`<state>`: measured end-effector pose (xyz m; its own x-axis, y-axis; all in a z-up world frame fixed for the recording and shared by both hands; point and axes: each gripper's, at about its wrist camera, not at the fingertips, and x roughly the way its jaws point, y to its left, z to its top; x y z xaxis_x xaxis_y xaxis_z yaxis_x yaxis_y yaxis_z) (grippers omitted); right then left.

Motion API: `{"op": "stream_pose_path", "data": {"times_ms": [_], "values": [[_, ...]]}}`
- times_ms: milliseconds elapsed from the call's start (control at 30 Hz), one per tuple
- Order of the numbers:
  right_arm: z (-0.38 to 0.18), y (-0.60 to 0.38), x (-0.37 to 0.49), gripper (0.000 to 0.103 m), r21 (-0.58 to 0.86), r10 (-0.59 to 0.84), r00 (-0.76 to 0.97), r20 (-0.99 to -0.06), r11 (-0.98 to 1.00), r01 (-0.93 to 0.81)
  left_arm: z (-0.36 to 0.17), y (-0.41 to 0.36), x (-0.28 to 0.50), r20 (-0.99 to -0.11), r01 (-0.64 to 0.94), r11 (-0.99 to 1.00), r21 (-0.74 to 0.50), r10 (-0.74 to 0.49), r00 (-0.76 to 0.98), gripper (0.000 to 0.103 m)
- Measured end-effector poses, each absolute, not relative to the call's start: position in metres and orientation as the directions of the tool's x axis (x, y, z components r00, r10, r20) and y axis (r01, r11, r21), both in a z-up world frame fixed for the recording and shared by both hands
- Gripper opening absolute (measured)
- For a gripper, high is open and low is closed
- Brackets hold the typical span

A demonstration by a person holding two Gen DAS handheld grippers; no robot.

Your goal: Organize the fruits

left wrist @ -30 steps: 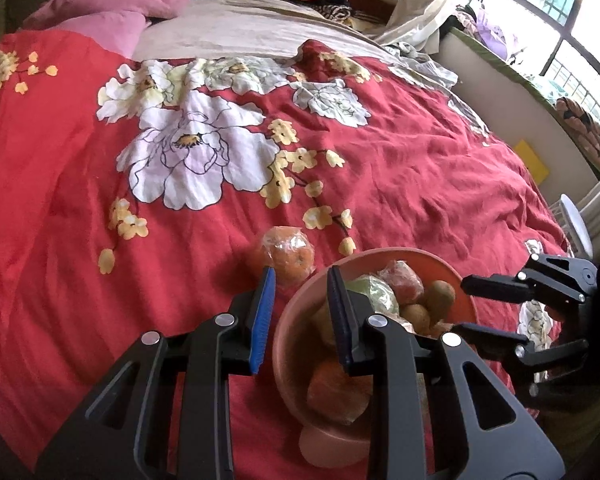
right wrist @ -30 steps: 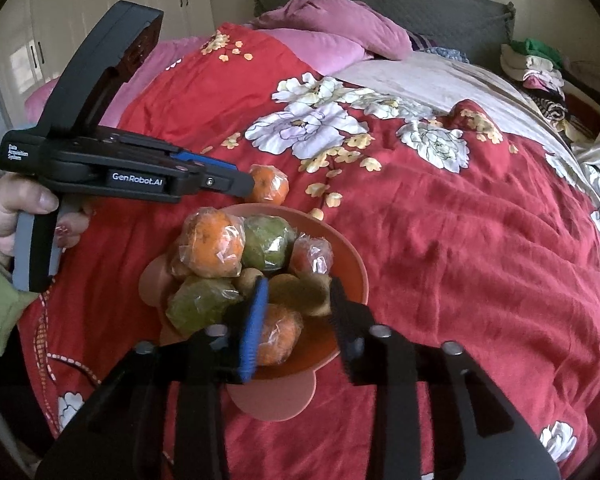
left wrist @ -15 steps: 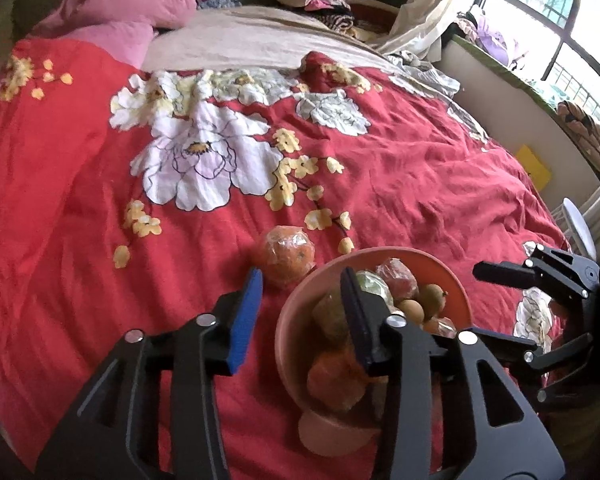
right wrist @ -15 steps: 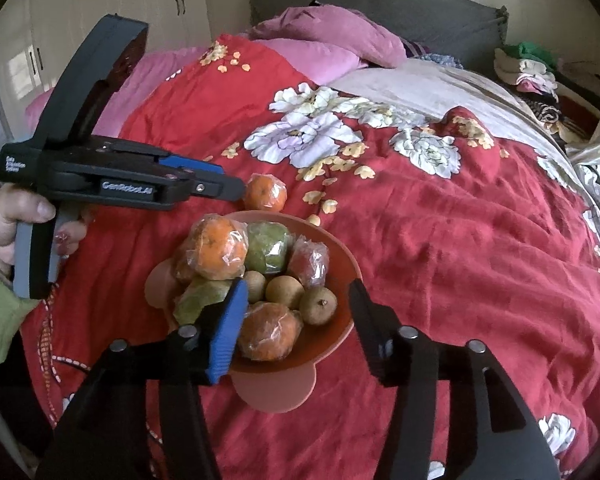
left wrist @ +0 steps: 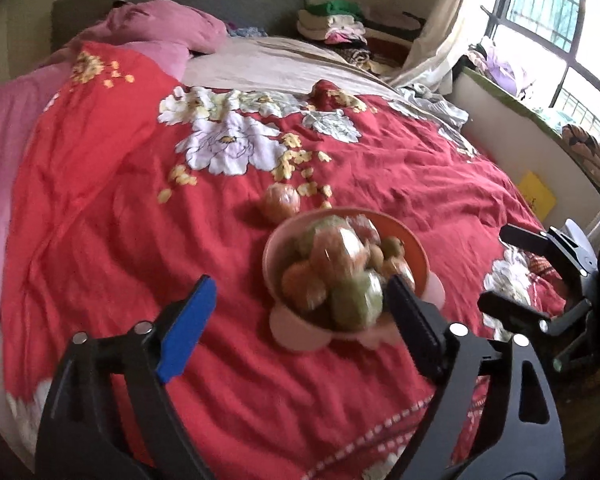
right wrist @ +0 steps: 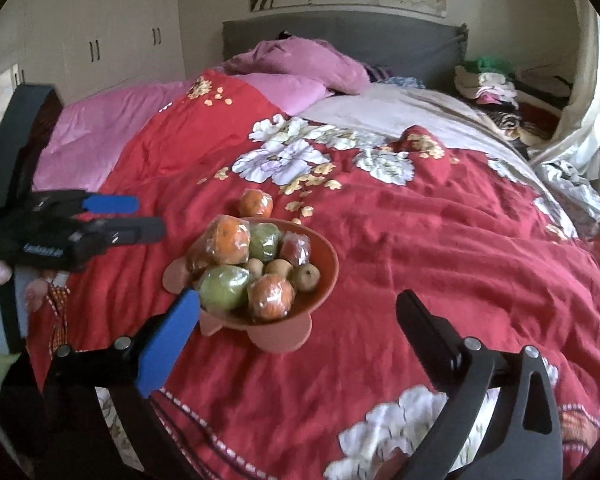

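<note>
An orange-pink bowl (right wrist: 327, 268) sits on the red floral bedspread, full of several plastic-wrapped fruits: oranges, green fruits and small brown ones. It also shows in the left wrist view (left wrist: 418, 258). One wrapped orange (right wrist: 255, 204) lies on the bedspread just behind the bowl, also seen in the left wrist view (left wrist: 282, 202). My left gripper (left wrist: 300, 320) is open and empty, held back from the bowl's near left side. My right gripper (right wrist: 296, 320) is open and empty, drawn back in front of the bowl.
The red bedspread (right wrist: 440, 240) covers most of the bed. Pink pillows (right wrist: 300, 64) and a grey headboard lie at the far end. Folded clothes (right wrist: 488, 80) are piled at the back right. A window and a low wall (left wrist: 512, 128) run along the right.
Both grippers have opened wide and pulled back from the bowl. The bowl and the loose orange stay where they were.
</note>
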<state>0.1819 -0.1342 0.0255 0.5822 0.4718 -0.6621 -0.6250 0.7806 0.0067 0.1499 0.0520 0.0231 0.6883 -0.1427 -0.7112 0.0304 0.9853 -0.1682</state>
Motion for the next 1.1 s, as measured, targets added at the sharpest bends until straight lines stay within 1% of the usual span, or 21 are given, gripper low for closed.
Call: {"op": "stream_pose_path", "data": {"times_ms": [100,200,467,600,1100], "values": [[0.024,-0.138,0.170,0.098,-0.016,0.447,0.602,-0.662,0.794,-0.608,0.022,0.046,0.131,-0.702,0.003,0.988,-0.153,-0.111,0.703,0.090],[0.020,-0.142,0.160,0.098,-0.031,0.428,0.614,-0.663,0.803,-0.595,0.018,0.041,0.115,-0.704,-0.006,0.987,-0.158,-0.108,0.702,0.093],[0.004,-0.154,0.135,0.098,0.011,0.416,0.606,-0.679,0.830,-0.557,0.000,0.031,0.084,-0.719,-0.048,0.981,-0.188,-0.104,0.687,0.093],[-0.003,-0.158,0.130,0.098,0.044,0.417,0.596,-0.686,0.841,-0.539,-0.008,0.026,0.075,-0.724,-0.058,0.982,-0.177,-0.090,0.683,0.093],[-0.008,-0.156,0.127,0.098,0.026,0.397,0.602,-0.692,0.848,-0.530,-0.021,0.024,0.069,-0.736,-0.084,0.982,-0.168,-0.068,0.673,0.093]]}}
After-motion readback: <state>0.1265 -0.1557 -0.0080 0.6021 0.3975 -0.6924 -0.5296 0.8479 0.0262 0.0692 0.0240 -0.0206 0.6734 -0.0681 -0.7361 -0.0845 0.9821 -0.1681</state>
